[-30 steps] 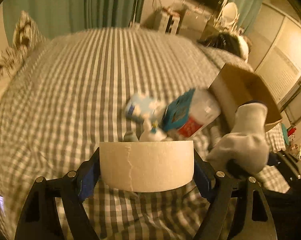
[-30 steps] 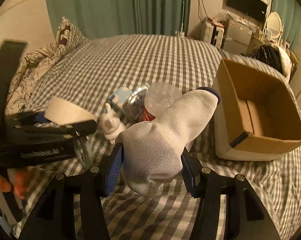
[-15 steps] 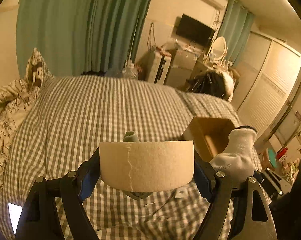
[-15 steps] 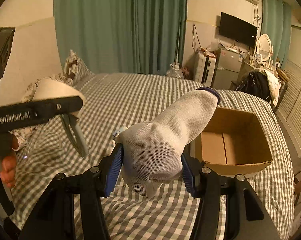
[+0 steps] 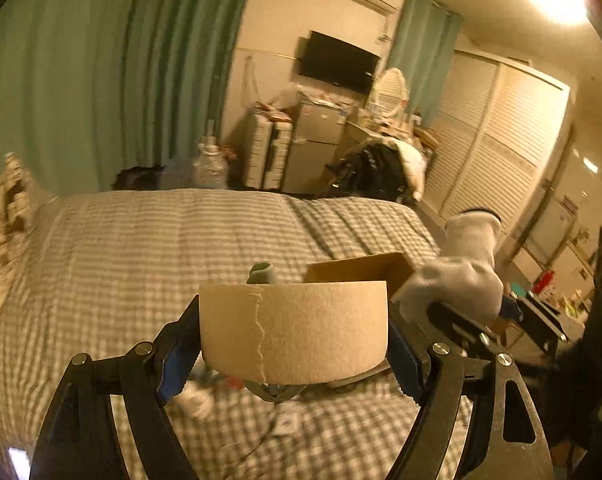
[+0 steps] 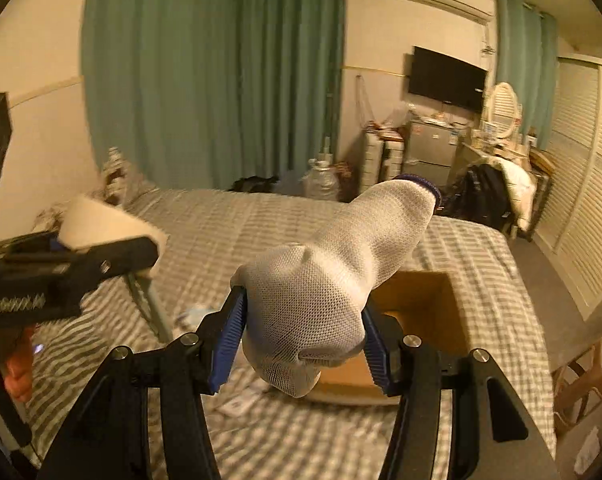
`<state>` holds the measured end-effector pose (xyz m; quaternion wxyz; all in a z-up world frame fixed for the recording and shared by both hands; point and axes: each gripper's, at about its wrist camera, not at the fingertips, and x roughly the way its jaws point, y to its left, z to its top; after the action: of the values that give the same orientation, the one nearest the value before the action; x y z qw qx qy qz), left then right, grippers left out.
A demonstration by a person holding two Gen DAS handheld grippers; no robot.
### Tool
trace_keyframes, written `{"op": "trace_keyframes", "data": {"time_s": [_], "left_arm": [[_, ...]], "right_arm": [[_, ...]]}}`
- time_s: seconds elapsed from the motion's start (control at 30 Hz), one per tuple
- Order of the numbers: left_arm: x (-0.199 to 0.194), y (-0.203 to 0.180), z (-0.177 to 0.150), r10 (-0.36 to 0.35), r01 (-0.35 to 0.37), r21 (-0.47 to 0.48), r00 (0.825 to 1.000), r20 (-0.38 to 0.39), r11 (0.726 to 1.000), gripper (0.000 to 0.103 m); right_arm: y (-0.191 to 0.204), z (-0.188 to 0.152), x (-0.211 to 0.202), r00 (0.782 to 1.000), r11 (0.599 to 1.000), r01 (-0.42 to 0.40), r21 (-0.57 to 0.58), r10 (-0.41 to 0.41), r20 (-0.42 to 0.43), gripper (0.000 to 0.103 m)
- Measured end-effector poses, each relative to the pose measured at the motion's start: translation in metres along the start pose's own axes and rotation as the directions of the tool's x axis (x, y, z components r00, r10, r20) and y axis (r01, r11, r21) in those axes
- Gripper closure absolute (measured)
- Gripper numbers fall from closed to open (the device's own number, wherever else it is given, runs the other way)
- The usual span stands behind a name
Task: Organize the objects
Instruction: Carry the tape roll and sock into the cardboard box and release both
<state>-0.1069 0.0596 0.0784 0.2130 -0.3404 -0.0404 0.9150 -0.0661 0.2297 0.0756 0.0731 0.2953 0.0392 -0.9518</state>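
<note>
Left claw (image 5: 293, 344): pinching a roll of tape (image 5: 293, 330) by its two flat sides, curved face toward the camera, held up above the bed (image 5: 141, 248).
Right claw (image 6: 301, 336): pressed in on a white sock (image 6: 333, 276) at the foot end; the cuff with its dark rim juts forward and up, away from the claw.
Where the things are: tape and sock are both in the air, neither one touching the bed or the box.
Cardboard box (image 6: 429, 292): sits open-topped on the bed, just ahead of and below the right claw, partly hidden behind the sock.
Key relation: the box lies forward and down from the sock, and to the right of the tape; the right claw looks the nearer of the two to it.
Sock's long axis: runs from the claw toward the far side of the box, so I judge a forward and downward carry would bring it over the opening.
Likely step: both items being carried to the box, with the sock probably first in.
Right view only: the box's opening and inner wall, plus the left claw seen from the side with the tape on top.
Left view only: small items on the bed under the tape, blurred, and a grey-green thing (image 5: 262, 273) poking up behind the tape; I cannot tell what these are.
Left view limit: only a top edge of the box shows, beside the sock.
</note>
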Motion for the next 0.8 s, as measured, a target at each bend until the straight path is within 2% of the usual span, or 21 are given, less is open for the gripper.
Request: {"op": "trace_keyframes", "data": {"time_s": [0.2, 0.43, 0.53, 0.6, 0.67, 0.8], "left_arm": [[0.073, -0.045, 0.020, -0.093, 0.094, 0.018, 0.994, -0.061, 0.995, 0.020], [0.163, -0.081, 0.013, -0.136, 0.145, 0.037, 0.975, -0.174, 0.989, 0.020], [0.189, -0.089, 0.009, -0.148, 0.157, 0.031, 0.968, -0.204, 0.987, 0.020], [0.200, -0.090, 0.006, -0.144, 0.155, 0.033, 0.965, -0.221, 0.987, 0.020], [0.208, -0.091, 0.003, -0.137, 0.149, 0.030, 0.960, -0.243, 0.988, 0.019], [0.212, -0.087, 0.001, -0.120, 0.126, 0.008, 0.957, -0.266, 0.992, 0.017]], "right_arm": [[-0.076, 0.009, 0.042, 0.994, 0.995, 0.089, 0.047, -0.085, -0.069, 0.049], [-0.135, -0.014, 0.107, 0.978, 0.991, 0.107, 0.084, -0.090, -0.189, 0.049], [-0.147, -0.027, 0.120, 0.974, 0.989, 0.111, 0.099, -0.089, -0.206, 0.046], [-0.158, -0.033, 0.127, 0.971, 0.985, 0.122, 0.118, -0.094, -0.219, 0.041], [-0.166, -0.039, 0.129, 0.971, 0.983, 0.127, 0.129, -0.097, -0.219, 0.032], [-0.170, -0.044, 0.119, 0.975, 0.984, 0.125, 0.126, -0.098, -0.200, 0.024]]}}
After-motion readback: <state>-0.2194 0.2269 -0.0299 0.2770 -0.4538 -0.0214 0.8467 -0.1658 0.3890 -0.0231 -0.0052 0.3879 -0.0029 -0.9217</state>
